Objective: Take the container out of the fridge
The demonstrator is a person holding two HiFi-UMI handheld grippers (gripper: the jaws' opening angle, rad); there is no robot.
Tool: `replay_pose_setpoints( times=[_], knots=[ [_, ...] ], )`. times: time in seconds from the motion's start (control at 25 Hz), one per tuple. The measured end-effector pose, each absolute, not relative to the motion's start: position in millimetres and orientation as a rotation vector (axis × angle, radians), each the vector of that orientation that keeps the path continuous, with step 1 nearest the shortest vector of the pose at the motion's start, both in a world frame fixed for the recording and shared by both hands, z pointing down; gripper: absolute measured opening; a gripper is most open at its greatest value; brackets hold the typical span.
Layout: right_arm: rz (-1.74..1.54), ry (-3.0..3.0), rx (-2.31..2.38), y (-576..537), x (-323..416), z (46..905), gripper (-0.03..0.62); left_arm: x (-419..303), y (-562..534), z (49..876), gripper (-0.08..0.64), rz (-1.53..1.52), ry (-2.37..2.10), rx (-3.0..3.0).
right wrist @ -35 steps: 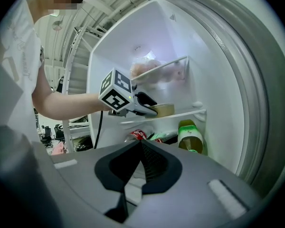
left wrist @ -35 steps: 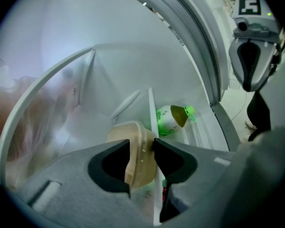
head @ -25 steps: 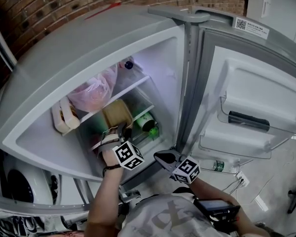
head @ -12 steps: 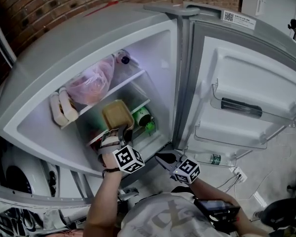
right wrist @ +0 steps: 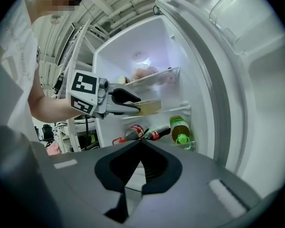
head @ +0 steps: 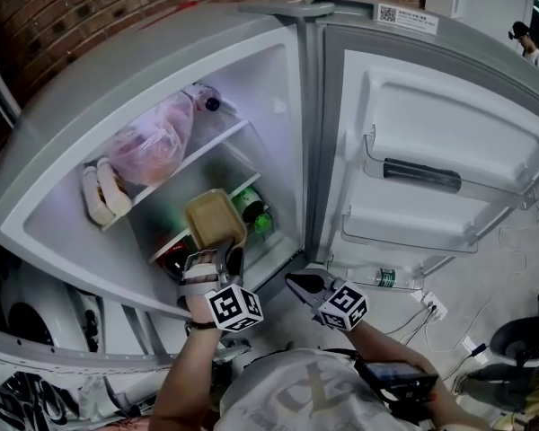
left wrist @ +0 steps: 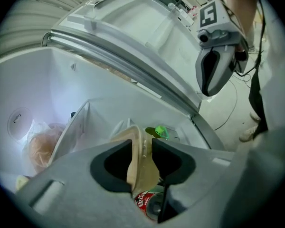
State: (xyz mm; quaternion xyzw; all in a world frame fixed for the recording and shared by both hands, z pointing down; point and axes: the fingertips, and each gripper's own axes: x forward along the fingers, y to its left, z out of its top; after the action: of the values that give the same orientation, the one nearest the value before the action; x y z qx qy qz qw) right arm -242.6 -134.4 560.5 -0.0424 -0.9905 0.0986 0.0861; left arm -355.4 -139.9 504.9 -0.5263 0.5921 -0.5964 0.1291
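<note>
**Fig.** Tan container [head: 215,218] at the front edge of the fridge [head: 162,70] lower shelf, tilted, its near rim pointing to 6 o'clock, toward the person. The L gripper [head: 223,251] is gripping that rim, a pad pressing on each face. The rim is thin and gives a firm pinch, so the grip is probably placed there for a straight pull out.

Green bottle [head: 251,209] is lying just beside the container at 3 o'clock. Cola bottles [right wrist: 142,133] are lying below it, and the pink bag [head: 151,146] is sitting on the upper shelf at 10 o'clock. A careless pull could knock the bottles.

L forearm is reaching to 12 o'clock w/ the wrist in line. The R gripper [head: 296,285] is hanging at 4 o'clock of the container, near the open door [head: 431,151]. Its jaws are together w/ nothing between them, and it is pointing approx. 10 o'clock, prob. out of the way as a spare hand.
</note>
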Motion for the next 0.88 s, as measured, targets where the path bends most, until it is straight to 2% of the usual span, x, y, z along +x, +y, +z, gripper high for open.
replay_pose_setpoints(
  times=[0.88],
  knots=[
    [0.34, -2.925, 0.16, -133.3, -81.2, 566.3, 0.008, -191.1, -112.0, 528.4, 0.126, -1.632, 1.532, -1.643]
  ],
)
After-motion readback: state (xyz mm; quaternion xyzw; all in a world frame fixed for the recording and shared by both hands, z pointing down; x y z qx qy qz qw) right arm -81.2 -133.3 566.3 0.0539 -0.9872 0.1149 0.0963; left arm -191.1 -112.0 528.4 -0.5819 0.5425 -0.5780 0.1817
